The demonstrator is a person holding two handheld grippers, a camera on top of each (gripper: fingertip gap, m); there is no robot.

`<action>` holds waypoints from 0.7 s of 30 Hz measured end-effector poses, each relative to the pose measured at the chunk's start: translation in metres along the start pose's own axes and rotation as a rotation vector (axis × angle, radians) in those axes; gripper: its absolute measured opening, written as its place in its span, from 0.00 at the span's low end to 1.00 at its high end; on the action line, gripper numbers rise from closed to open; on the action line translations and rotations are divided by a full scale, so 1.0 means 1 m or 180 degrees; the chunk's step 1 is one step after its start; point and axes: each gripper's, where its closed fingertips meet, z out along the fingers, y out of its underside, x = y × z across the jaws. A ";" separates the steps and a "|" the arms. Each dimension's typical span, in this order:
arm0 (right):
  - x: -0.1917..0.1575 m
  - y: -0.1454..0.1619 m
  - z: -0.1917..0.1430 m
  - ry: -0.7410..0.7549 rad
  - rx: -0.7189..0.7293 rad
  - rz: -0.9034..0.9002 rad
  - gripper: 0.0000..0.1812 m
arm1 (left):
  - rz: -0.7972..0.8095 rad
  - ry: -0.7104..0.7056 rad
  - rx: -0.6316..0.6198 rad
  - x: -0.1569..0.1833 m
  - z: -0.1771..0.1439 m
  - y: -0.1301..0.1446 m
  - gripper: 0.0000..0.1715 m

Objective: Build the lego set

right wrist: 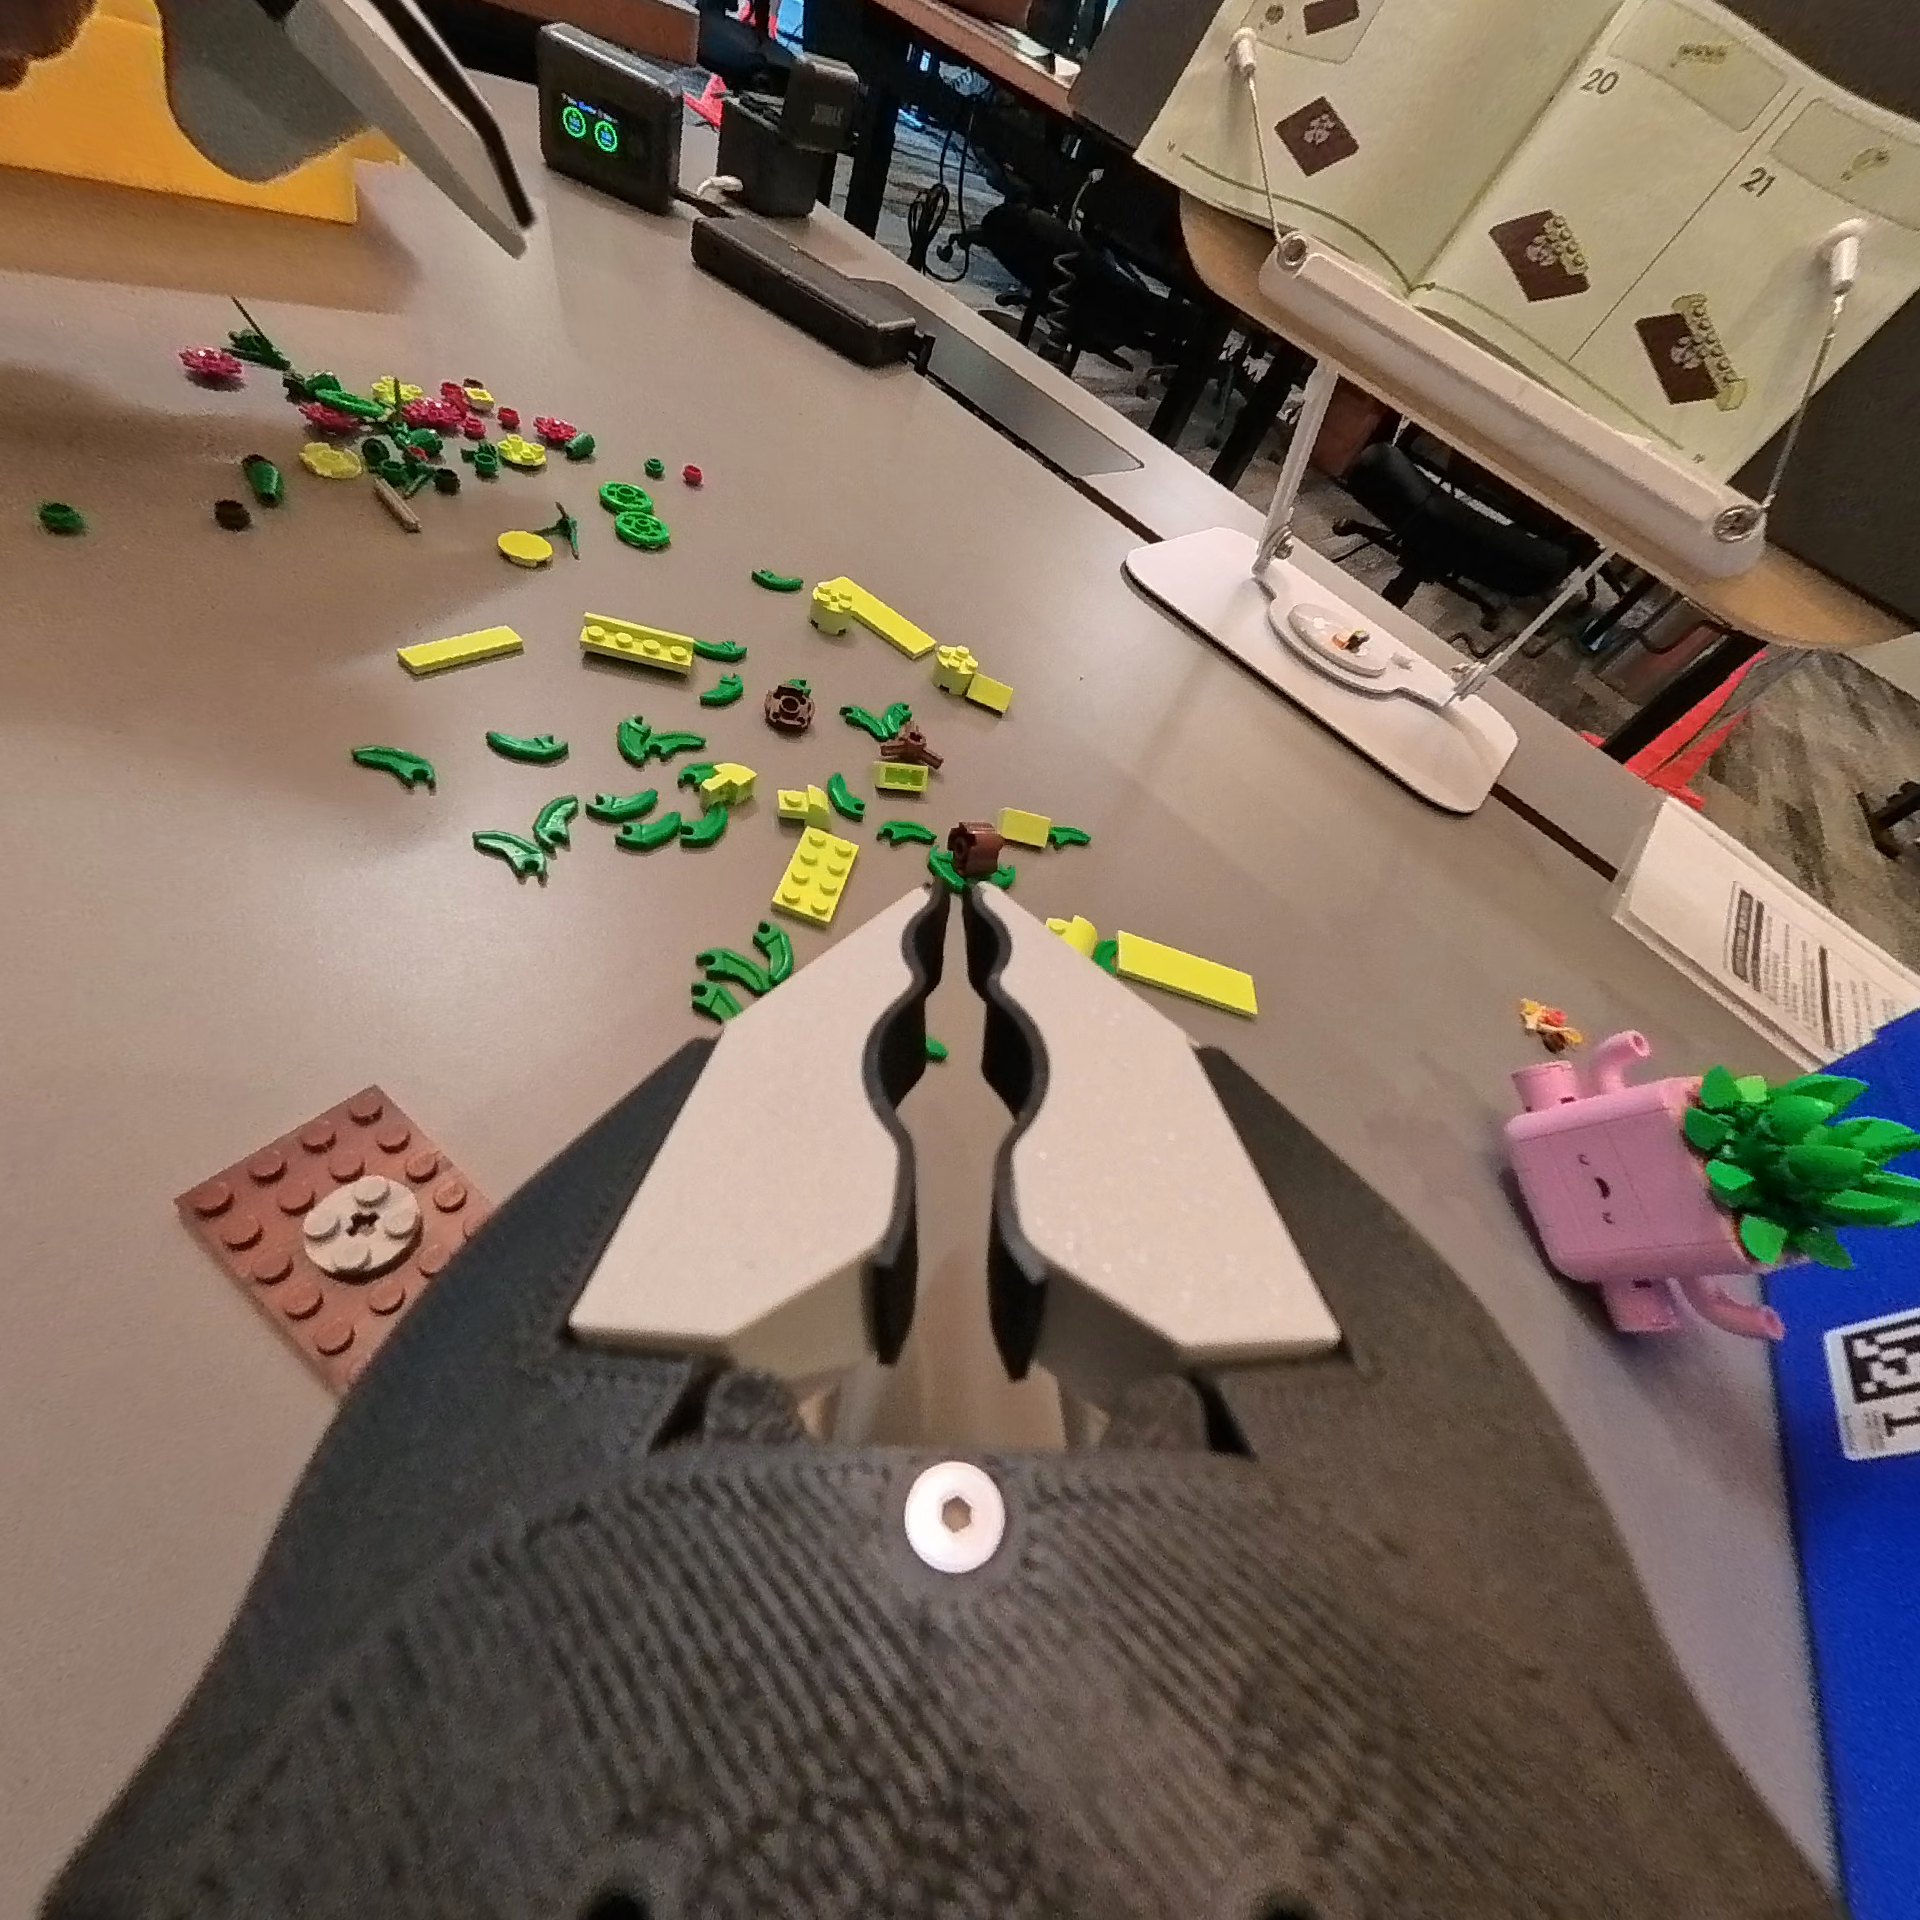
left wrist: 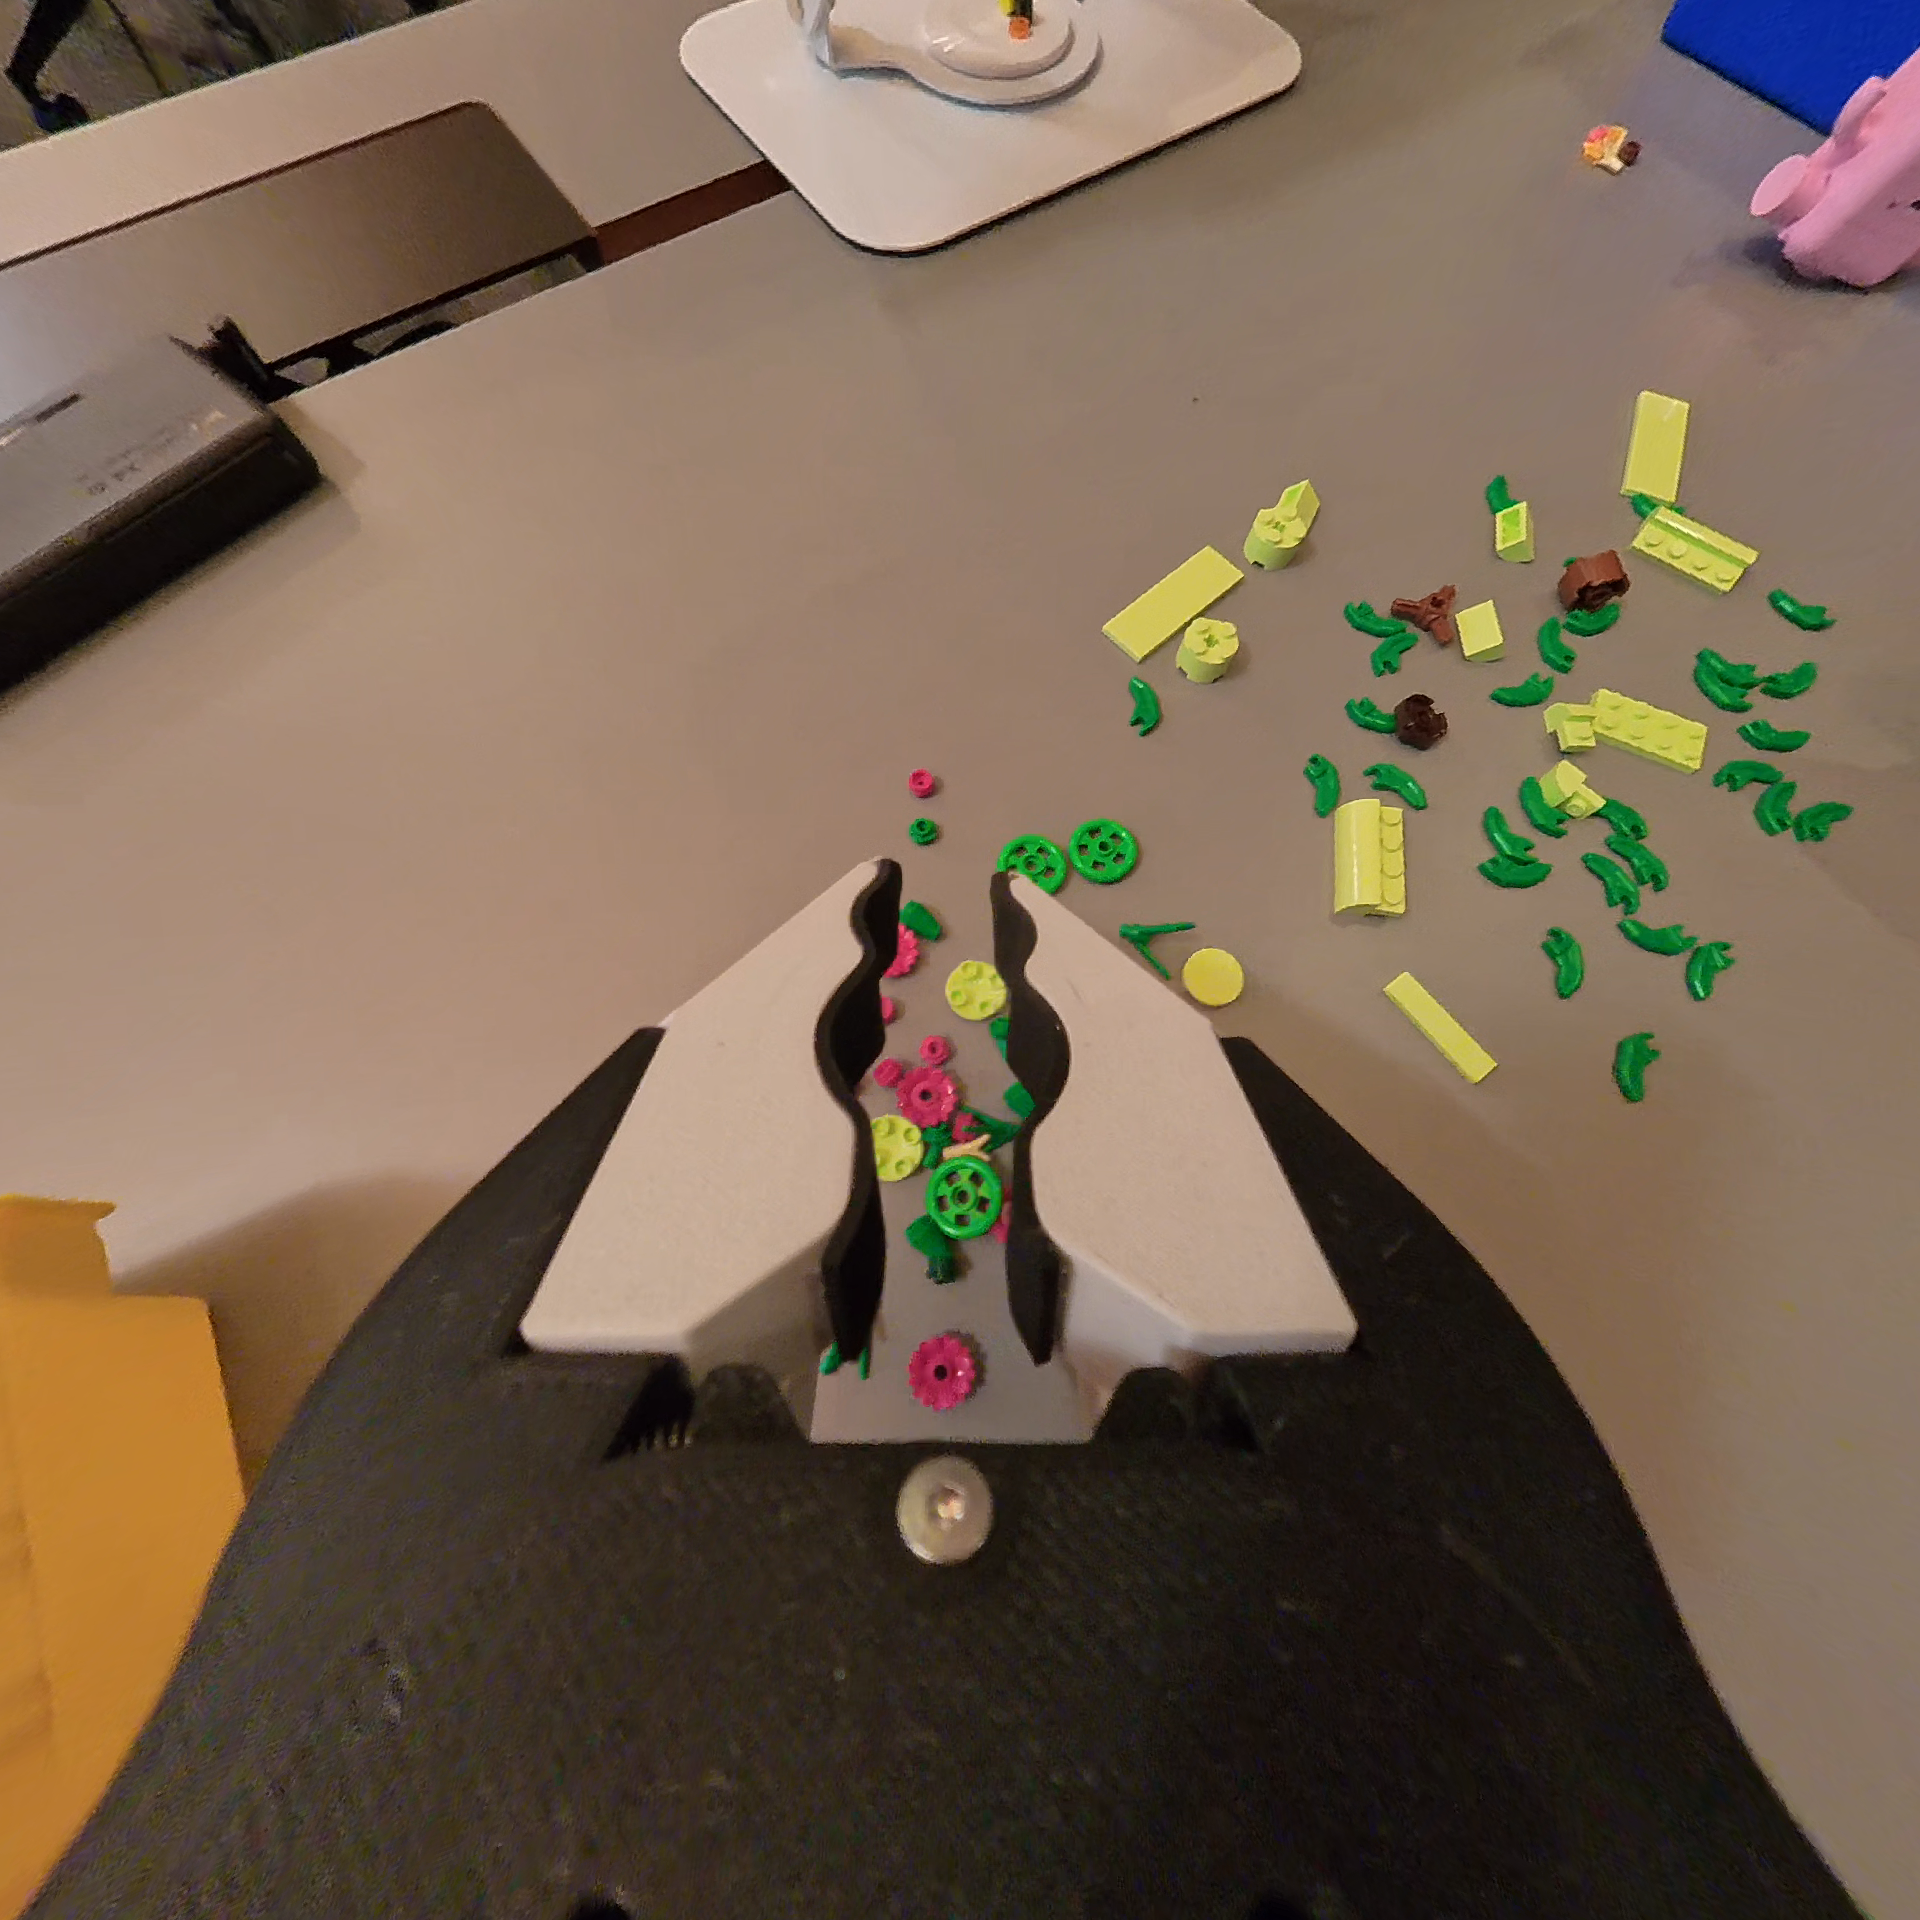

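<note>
My left gripper [left wrist: 943, 878] is open and empty. It hovers over a heap of small pieces: pink flowers [left wrist: 925, 1093], green wheels [left wrist: 964, 1197] and lime round plates [left wrist: 977, 985]. It also shows in the right wrist view [right wrist: 343, 114], at the top left above that heap [right wrist: 416, 426]. My right gripper [right wrist: 956, 902] is shut with nothing between its pads. Its tips are just short of a brown round piece [right wrist: 977, 847] among green leaves [right wrist: 634, 805] and lime bricks [right wrist: 818, 876]. A brown plate with a grey round disc [right wrist: 332, 1231] lies to its left.
A pink built pot with a green plant [right wrist: 1662, 1184] lies on its side at the right, beside a blue box [right wrist: 1849, 1558]. An open instruction booklet [right wrist: 1507, 208] sits on a white stand [right wrist: 1330, 644] at the far table edge. A yellow packet [left wrist: 94, 1455] lies at the left. The gap from one gripper's tips to the other's is roughly 30 cm. Measured from the fingertips, the brown round piece [right wrist: 977, 847] is 9 cm or so from the right gripper and 25 cm from the left. It is also in sight in the left wrist view [left wrist: 1605, 578].
</note>
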 end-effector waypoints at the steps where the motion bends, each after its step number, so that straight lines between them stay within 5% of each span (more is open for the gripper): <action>1: 0.000 0.000 0.000 0.0000 0.0000 -0.0001 0.00 | 0.0007 0.0030 0.0010 0.003 0.001 -0.001 0.09; 21: 0.002 -0.004 -0.003 -0.0018 0.0112 0.0066 0.00 | 0.0409 0.0998 0.0075 0.128 0.038 -0.021 0.09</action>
